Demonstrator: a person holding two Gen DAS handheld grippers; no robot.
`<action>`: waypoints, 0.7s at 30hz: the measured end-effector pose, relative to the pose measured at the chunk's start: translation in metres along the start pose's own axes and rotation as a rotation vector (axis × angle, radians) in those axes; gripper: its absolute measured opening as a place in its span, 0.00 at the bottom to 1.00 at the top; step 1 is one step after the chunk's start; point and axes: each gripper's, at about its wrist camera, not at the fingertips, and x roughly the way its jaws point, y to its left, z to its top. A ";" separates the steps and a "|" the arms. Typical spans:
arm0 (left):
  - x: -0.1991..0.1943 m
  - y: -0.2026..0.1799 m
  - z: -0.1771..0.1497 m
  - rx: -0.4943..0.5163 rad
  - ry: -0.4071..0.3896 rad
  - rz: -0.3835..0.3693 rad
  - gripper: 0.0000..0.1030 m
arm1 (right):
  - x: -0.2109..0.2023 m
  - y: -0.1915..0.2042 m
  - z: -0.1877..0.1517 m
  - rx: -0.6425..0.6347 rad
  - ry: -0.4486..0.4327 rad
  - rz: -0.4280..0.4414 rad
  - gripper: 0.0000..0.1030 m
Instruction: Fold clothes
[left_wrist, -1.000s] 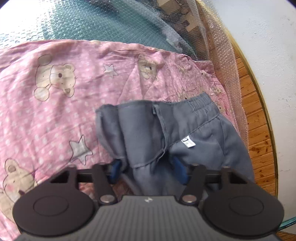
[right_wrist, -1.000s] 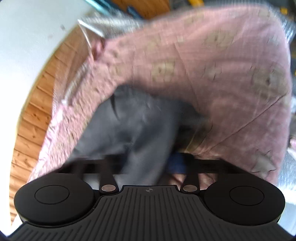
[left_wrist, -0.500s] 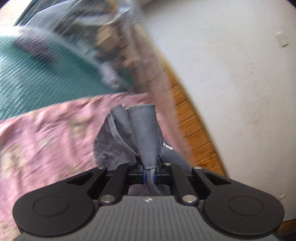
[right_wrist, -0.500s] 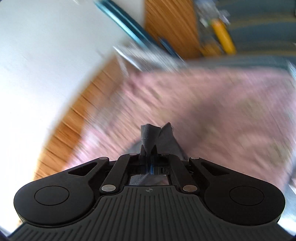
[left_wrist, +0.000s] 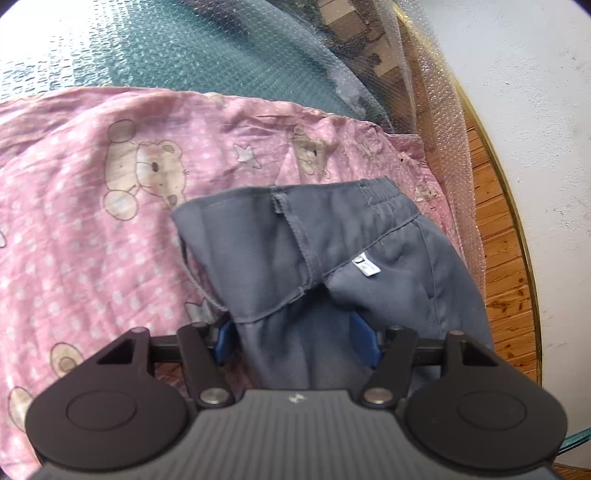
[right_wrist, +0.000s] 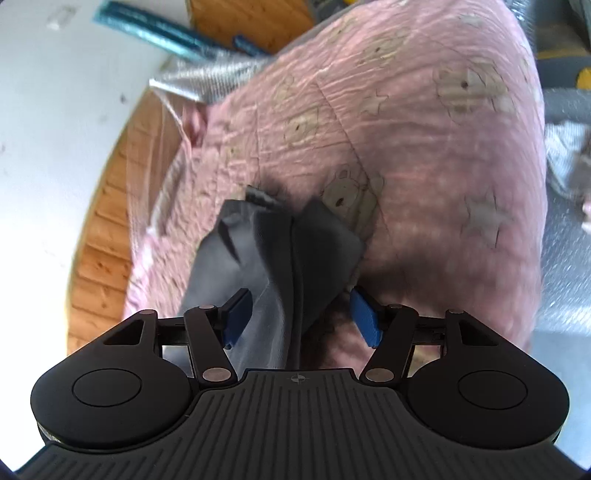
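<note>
One grey fabric shorts garment (left_wrist: 332, 258) with one small white, unreadable label (left_wrist: 365, 265) on pink bear-print cloth (left_wrist: 92, 221); left gripper (left_wrist: 295, 332) and right gripper (right_wrist: 299, 314), jaws just opened, straddle it unclamped.

Pink bear-print sheet (left_wrist: 110, 229) as landmark: teal bubble wrap (left_wrist: 177, 48) beyond its far edge, wooden floor (left_wrist: 506, 280) right of it, white wall (left_wrist: 546, 110) beyond the floor.

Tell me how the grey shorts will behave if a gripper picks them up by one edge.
The grey shorts look thin and creased, so they will probably droop rather than hold shape. Lying doubled over, the layers may well slide apart. The gathered waistband seems thicker, likely the firmer place to pinch.
</note>
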 end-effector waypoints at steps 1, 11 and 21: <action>0.004 -0.006 0.001 0.014 0.007 -0.004 0.67 | 0.005 0.008 -0.003 -0.033 -0.007 0.001 0.79; -0.021 -0.044 0.033 -0.010 -0.023 -0.147 0.05 | 0.003 0.100 0.027 -0.357 0.060 -0.057 0.05; -0.080 -0.181 0.089 -0.260 -0.116 -0.196 0.05 | -0.042 0.206 0.086 -0.394 0.143 -0.076 0.05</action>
